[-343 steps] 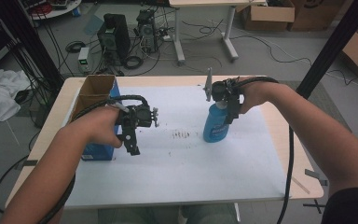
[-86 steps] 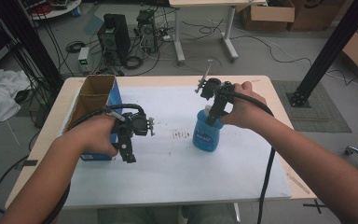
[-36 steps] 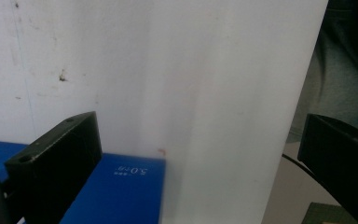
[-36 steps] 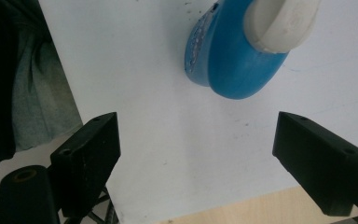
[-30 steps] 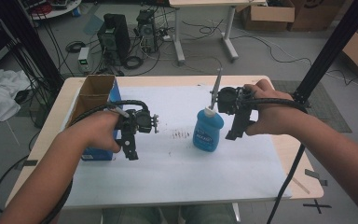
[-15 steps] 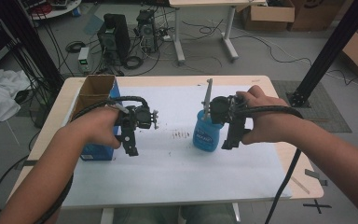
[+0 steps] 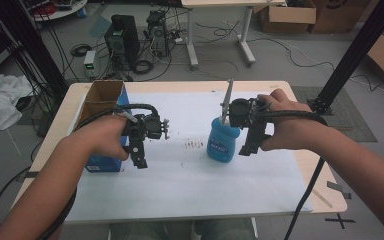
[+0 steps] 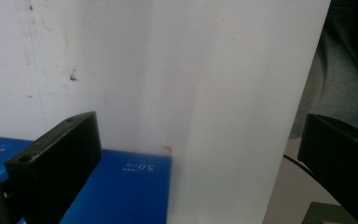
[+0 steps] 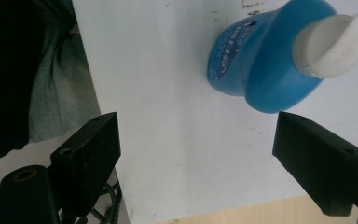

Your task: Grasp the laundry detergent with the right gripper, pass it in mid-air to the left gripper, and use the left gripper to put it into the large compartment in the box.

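**Right gripper released from bottle, now beside it**

Since the earlier frames the right gripper (image 7: 247, 147) has let go of the blue bottle (image 7: 223, 142) and dropped to its right side. The bottle stands upright mid-surface (image 7: 180, 195), white cap (image 9: 333, 44) on. Right fingers (image 9: 319, 161) spread, empty. Left gripper (image 7: 139, 159) hovers by the blue box (image 7: 102, 162), fingers (image 8: 58, 161) apart, grasping nothing, likely standing by.

Can't read the label on the blue bottle (image 7: 222, 144), too blurry, and my left gripper (image 7: 138, 156) hides part of the blue box (image 7: 101, 161).
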A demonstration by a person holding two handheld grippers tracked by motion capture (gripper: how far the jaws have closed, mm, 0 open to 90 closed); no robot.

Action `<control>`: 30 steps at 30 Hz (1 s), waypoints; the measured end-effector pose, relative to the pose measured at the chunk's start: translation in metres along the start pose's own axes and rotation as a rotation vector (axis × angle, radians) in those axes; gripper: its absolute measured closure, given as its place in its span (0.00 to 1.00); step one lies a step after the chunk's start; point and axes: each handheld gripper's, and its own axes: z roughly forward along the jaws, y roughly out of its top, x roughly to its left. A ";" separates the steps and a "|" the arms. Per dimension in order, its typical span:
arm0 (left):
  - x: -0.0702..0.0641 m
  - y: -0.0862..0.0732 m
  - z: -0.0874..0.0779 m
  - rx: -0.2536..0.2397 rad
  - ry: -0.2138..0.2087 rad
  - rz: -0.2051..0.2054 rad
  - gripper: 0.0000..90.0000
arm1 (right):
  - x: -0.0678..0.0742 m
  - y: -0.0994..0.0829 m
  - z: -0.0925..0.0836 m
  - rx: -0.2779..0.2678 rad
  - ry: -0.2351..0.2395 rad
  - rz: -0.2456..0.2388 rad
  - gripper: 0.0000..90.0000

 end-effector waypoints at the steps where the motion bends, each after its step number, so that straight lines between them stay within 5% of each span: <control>1: 0.000 0.000 -0.001 0.004 0.002 0.003 0.00 | -0.002 -0.003 -0.001 -0.013 -0.004 0.016 0.16; 5: 0.001 0.001 -0.003 -0.007 0.003 0.004 0.00 | -0.010 -0.016 -0.007 -0.070 -0.019 0.082 0.16; 14: 0.002 0.007 0.001 -0.012 -0.001 0.027 0.00 | -0.035 -0.072 -0.003 -0.305 -0.056 0.262 0.16; 22: 0.003 0.008 0.005 -0.020 -0.003 0.030 0.00 | -0.038 -0.106 0.035 -0.476 -0.072 0.391 0.16; 30: 0.002 0.005 0.004 -0.027 0.002 0.032 0.00 | -0.031 -0.114 0.077 -0.602 -0.040 0.431 0.16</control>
